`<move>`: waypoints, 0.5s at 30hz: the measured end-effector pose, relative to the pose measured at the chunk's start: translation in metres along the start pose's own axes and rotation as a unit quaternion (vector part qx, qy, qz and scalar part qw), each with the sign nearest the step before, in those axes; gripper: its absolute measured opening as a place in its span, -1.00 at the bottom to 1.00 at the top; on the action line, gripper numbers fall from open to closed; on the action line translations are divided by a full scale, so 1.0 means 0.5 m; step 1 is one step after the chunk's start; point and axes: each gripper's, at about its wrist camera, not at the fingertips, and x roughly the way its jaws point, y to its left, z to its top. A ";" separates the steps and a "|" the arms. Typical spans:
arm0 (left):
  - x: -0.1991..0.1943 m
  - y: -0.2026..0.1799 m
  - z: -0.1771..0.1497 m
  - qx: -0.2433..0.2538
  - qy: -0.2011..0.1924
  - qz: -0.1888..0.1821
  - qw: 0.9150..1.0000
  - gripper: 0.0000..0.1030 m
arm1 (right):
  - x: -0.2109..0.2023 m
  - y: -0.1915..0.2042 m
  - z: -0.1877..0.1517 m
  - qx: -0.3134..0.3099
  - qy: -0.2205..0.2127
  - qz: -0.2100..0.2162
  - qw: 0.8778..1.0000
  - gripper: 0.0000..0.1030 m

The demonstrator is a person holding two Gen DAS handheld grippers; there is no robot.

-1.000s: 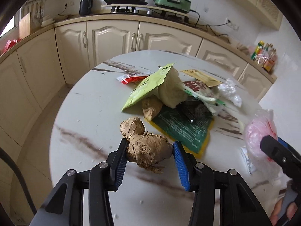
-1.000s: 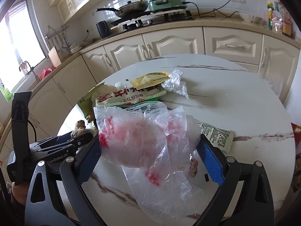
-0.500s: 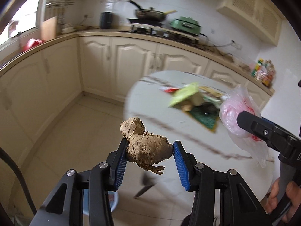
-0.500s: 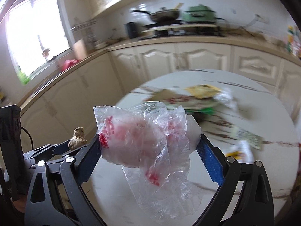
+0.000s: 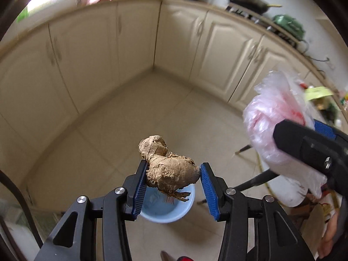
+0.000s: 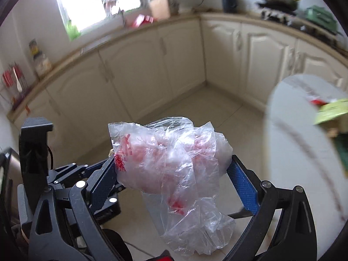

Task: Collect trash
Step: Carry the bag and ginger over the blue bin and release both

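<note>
Left wrist view: left claw clenched on ginger, blue pads pressing its two sides, knobby end jutting toward 12 o'clock. Directly beneath, at 6 o'clock of the ginger, a pale blue bin on the tiled floor, partly hidden by the root. At 3 o'clock, right claw carrying a crumpled clear bag with red print. Cream cabinets curving round the background; tabletop edge with more wrappers barely visible at far right.

Right wrist view: right claw grasping the bag, bunched between the pads, loose tail hanging toward 6 o'clock. Left claw at 9 o'clock. White tabletop at 3 o'clock, blurred.

Ginger judged firm, dense, rough-skinned and dirt-caked: unlikely to slip, best pinched across the thick body, as now, not by the brittle nubs. Bag judged nearly weightless, limp and slick: best gripped where gathered thickest; likely to drift or cling on release rather than drop straight.
</note>
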 end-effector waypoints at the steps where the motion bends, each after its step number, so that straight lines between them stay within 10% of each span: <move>1: 0.027 0.017 -0.008 -0.005 0.018 -0.001 1.000 -0.15 | 0.029 0.007 -0.007 -0.001 0.012 0.002 1.000 0.89; 15: 0.305 0.128 -0.094 -0.057 0.169 -0.013 0.984 -0.10 | 0.426 -0.082 -0.125 0.083 0.193 0.005 0.978 0.89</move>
